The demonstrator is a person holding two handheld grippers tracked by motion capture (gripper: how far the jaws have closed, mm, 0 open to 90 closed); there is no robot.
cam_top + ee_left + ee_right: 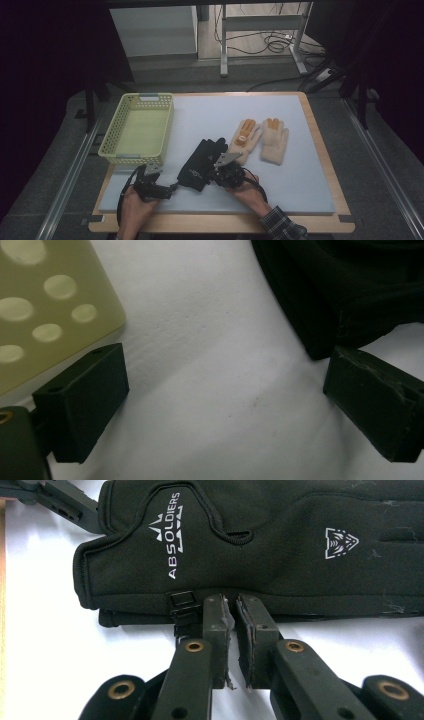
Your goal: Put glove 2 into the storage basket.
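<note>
Black glove (260, 545) beside right tool (231, 611) (closed)

Two cream gloves (262, 137), one black glove pair (201, 159), one basket (139, 129)

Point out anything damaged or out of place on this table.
The right gripper has frayed, ragged pad edges where its nearly closed jaws meet the black gloves. Otherwise the cream gloves and yellow basket lie tidy.

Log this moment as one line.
left gripper open beside black gloves | right gripper shut at glove edge | basket empty
</note>
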